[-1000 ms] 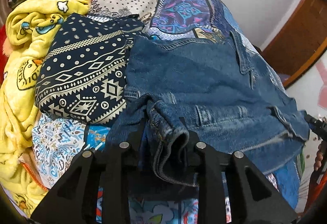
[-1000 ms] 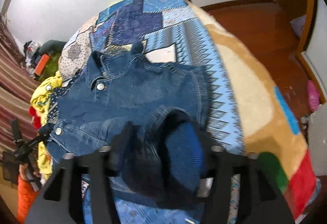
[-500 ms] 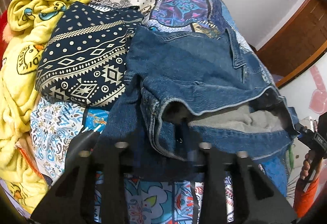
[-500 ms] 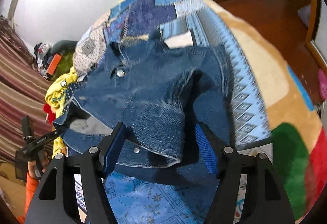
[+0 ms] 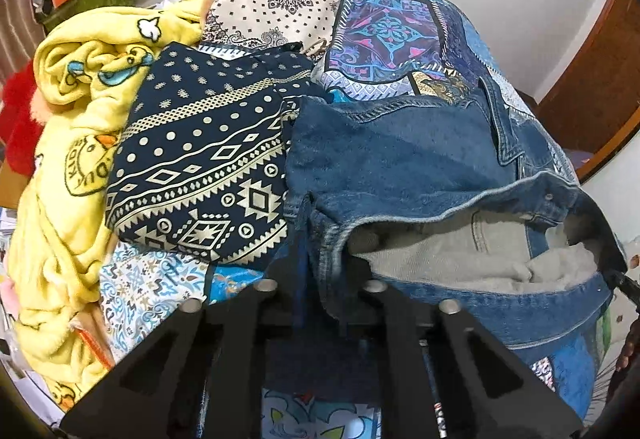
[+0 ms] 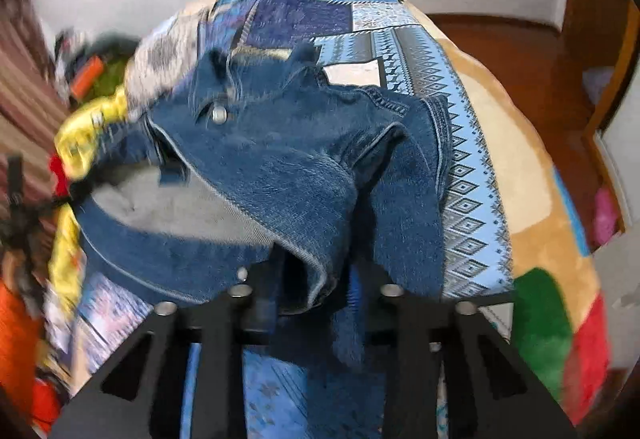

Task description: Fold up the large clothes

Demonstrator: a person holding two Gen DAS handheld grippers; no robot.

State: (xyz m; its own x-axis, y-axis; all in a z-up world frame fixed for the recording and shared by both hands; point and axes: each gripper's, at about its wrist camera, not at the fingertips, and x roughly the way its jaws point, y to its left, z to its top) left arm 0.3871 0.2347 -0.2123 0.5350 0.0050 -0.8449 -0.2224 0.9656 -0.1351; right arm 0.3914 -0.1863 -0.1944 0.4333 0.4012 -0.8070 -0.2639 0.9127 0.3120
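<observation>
A blue denim jacket [image 5: 400, 159] with a grey lining lies on the patchwork bed cover [image 5: 384, 31]. My left gripper [image 5: 320, 271] is shut on the jacket's hem at its left corner and holds it lifted, so the lining shows. In the right wrist view the jacket [image 6: 280, 159] hangs between both grippers, collar and a metal button far from me. My right gripper [image 6: 316, 287] is shut on the hem's other corner; cloth hides the fingertips. A sleeve hangs down on the right.
A folded navy patterned garment [image 5: 200, 167] lies left of the jacket. A yellow fleece blanket [image 5: 68, 159] is heaped at the bed's left. The bed's tan blanket edge [image 6: 520, 199] and wooden floor [image 6: 540, 51] are on the right.
Both grippers have lifted the jacket's hem up and back, opening it so the grey lining shows. The right wrist view is blurred from motion.
</observation>
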